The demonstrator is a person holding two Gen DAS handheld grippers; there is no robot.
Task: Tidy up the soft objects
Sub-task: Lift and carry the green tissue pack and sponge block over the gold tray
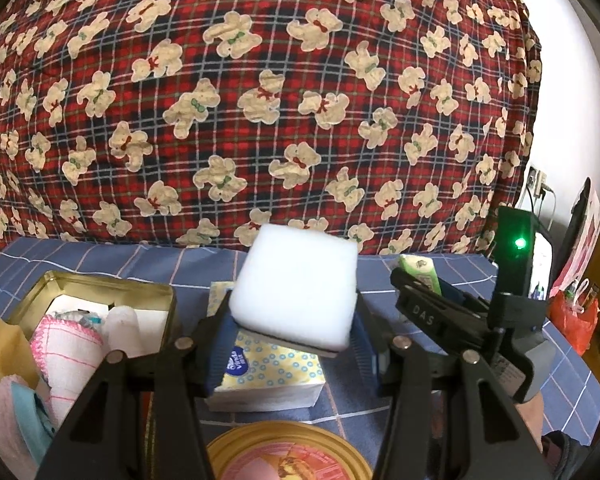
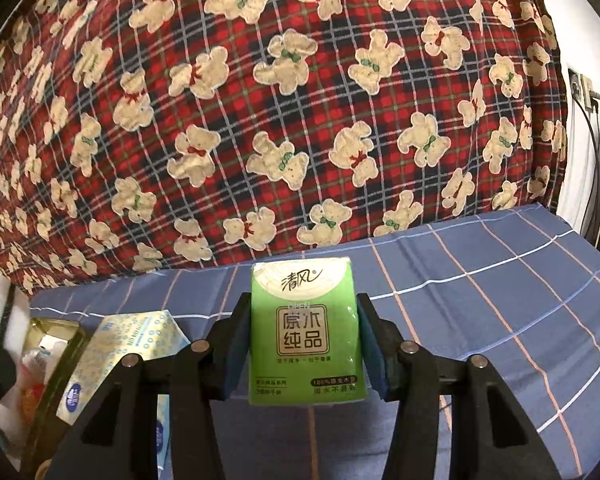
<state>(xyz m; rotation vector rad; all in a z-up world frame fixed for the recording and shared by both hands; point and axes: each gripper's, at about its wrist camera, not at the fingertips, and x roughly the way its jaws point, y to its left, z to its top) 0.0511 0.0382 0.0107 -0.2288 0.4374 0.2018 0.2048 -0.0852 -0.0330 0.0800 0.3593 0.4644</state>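
Item: white sponge block (image 1: 296, 288), pinched in your left fingers (image 1: 220, 344); open gold tin (image 1: 100, 292) lies low-left of them, nearer this hand. Right fingers (image 2: 236, 344) pinch green tissue pack (image 2: 306, 332) upright.

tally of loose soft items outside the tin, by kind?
Sponge, white: 1, held in the left gripper.
Tissue packs: 2, a green pack held in the right gripper and a yellow pack lying on the blue cloth.
Total: 3.
The cloths in the tin overlap too much to count.
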